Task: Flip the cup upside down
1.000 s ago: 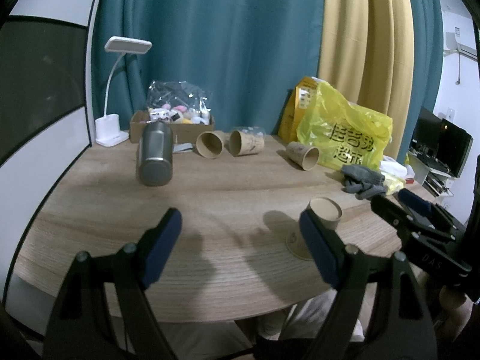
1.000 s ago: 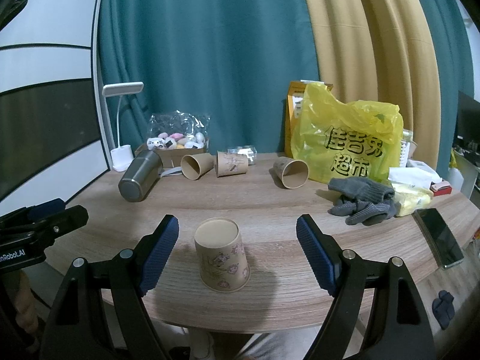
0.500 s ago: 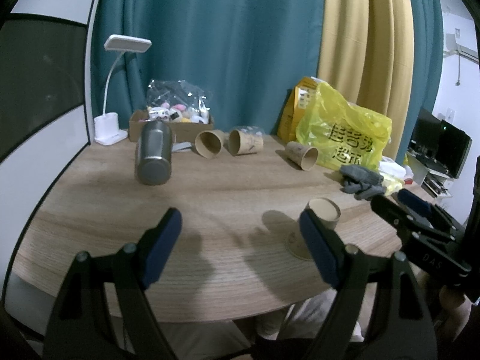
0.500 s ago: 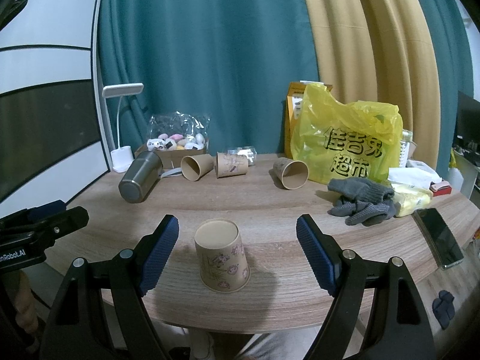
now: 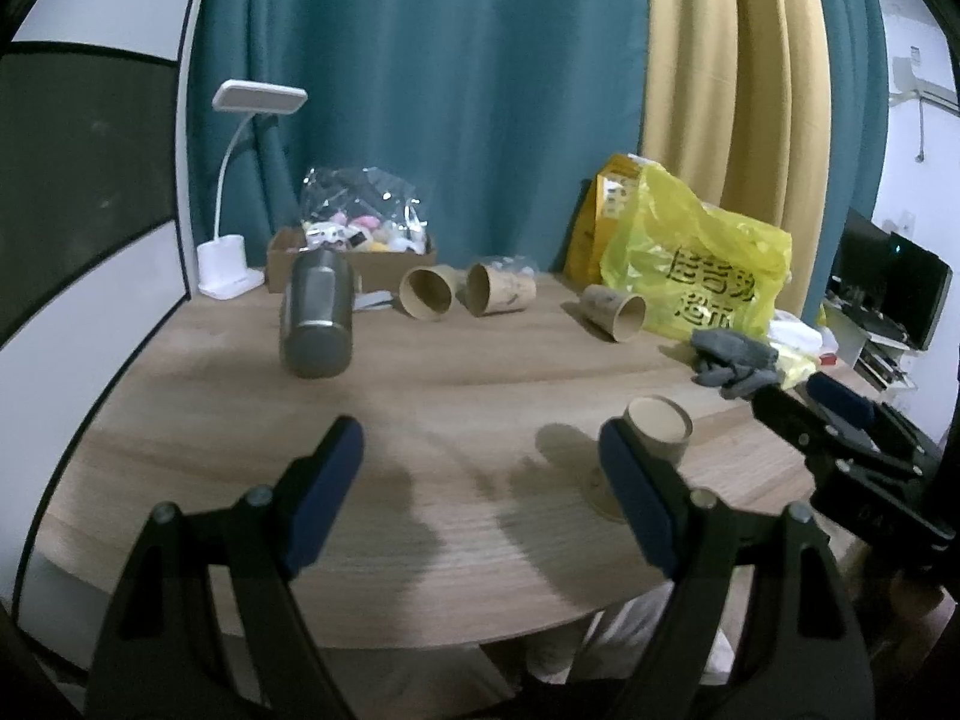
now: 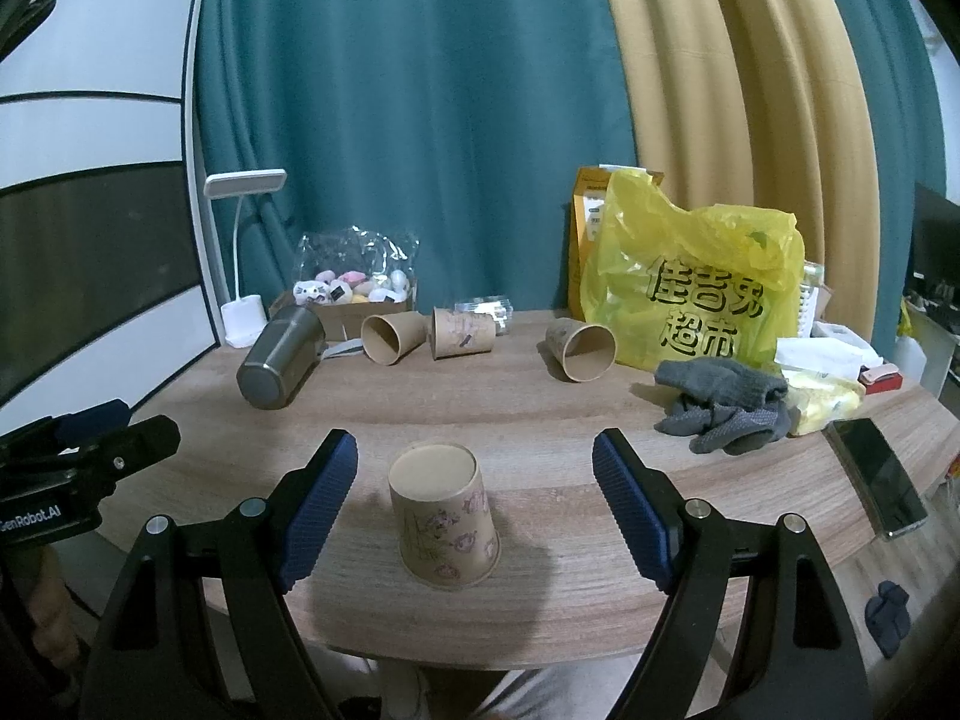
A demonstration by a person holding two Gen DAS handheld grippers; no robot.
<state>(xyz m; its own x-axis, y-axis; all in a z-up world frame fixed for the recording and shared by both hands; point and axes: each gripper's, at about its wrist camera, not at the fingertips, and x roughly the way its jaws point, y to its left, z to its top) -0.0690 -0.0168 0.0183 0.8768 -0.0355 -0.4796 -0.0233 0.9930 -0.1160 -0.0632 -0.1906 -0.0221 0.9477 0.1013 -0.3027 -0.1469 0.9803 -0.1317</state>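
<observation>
A brown paper cup (image 6: pixel 443 519) with cartoon prints stands upside down on the wooden table (image 6: pixel 540 396), near the front edge. My right gripper (image 6: pixel 474 495) is open and empty, its blue-padded fingers apart on either side of the cup without touching it. In the left wrist view the same cup (image 5: pixel 654 429) shows partly behind the right finger of my left gripper (image 5: pixel 483 483), which is open and empty over the table. The right gripper (image 5: pixel 840 420) shows at that view's right edge.
Three paper cups (image 6: pixel 393 336) (image 6: pixel 462 331) (image 6: pixel 582 348) lie on their sides at the back, beside a steel tumbler (image 6: pixel 279 357) also on its side. A desk lamp (image 6: pixel 243 252), a box of toys (image 6: pixel 351 294), a yellow bag (image 6: pixel 696 288), grey gloves (image 6: pixel 720 405) and a phone (image 6: pixel 879 477) surround them.
The left wrist view has shifted very slightly; the upside-down cup and both open grippers stay where they were.
</observation>
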